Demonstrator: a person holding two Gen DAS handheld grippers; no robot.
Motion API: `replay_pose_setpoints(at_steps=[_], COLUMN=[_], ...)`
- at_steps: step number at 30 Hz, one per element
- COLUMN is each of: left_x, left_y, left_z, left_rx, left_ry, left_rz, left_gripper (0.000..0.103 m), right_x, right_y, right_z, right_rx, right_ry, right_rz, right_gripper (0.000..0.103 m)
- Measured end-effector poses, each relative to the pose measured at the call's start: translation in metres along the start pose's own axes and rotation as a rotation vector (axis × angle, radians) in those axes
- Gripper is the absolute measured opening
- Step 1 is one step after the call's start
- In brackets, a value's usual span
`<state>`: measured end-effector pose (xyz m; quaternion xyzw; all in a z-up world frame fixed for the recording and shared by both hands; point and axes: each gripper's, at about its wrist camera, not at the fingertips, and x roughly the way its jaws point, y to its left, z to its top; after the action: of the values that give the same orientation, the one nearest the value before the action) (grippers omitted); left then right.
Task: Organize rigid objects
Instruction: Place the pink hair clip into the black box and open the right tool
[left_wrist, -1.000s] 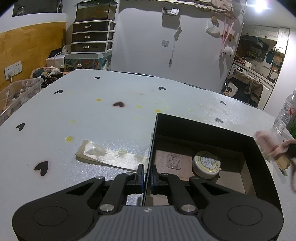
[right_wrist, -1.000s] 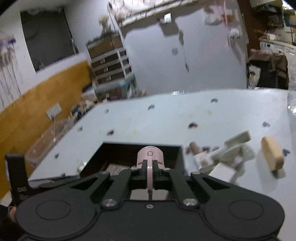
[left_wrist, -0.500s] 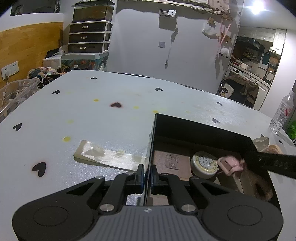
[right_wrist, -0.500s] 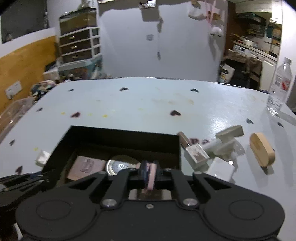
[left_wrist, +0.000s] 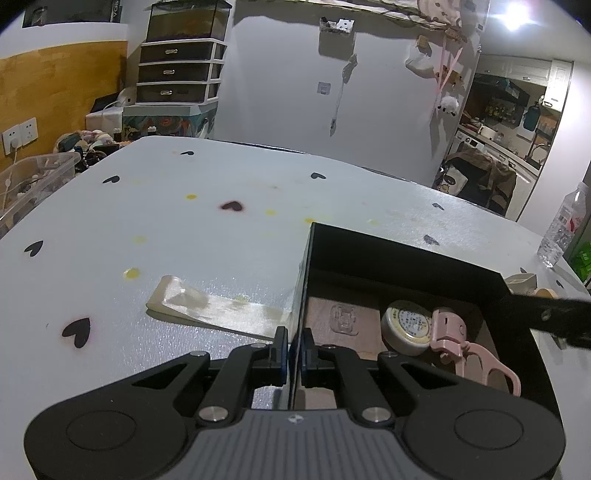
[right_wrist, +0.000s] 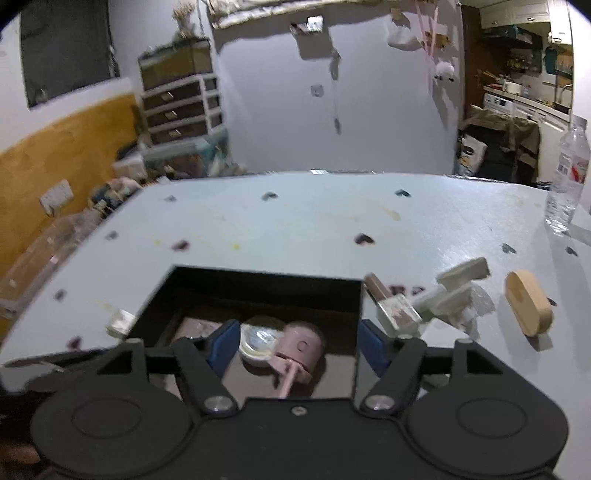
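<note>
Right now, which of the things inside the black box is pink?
The pink clip, lying at the box's right side against the round tin. The tin is cream-coloured, and the flat clear piece has no colour.

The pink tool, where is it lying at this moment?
The pink tool lies inside the black box, touching the round tin on the tin's right in the left wrist view, below the open right gripper.

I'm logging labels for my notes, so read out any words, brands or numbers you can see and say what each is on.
No text can be read for certain.
Round tin in the black box: lid print too small.
Water bottle: red and white label, blurred.
Clear square piece in the box: embossed mark, unreadable.
</note>
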<state>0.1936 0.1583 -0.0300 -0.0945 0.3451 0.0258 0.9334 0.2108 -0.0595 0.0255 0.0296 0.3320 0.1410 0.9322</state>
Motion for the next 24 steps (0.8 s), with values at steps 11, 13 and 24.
replay_pose_setpoints(at_steps=[11, 13, 24], left_x=[0.000, 0.001, 0.001], left_y=[0.000, -0.001, -0.001], left_z=[0.001, 0.001, 0.001], left_rx=[-0.002, 0.000, 0.001], left_ry=[0.004, 0.005, 0.007], left_rz=[0.007, 0.010, 0.010], left_gripper=[0.006, 0.006, 0.006], right_x=[0.045, 0.062, 0.076], right_y=[0.017, 0.018, -0.001], right_z=[0.011, 0.011, 0.008], right_rx=[-0.057, -0.070, -0.091], right_ry=[0.218, 0.288, 0.306], right_rz=[0.245, 0.226, 0.134], right_gripper=[0.008, 0.011, 0.023])
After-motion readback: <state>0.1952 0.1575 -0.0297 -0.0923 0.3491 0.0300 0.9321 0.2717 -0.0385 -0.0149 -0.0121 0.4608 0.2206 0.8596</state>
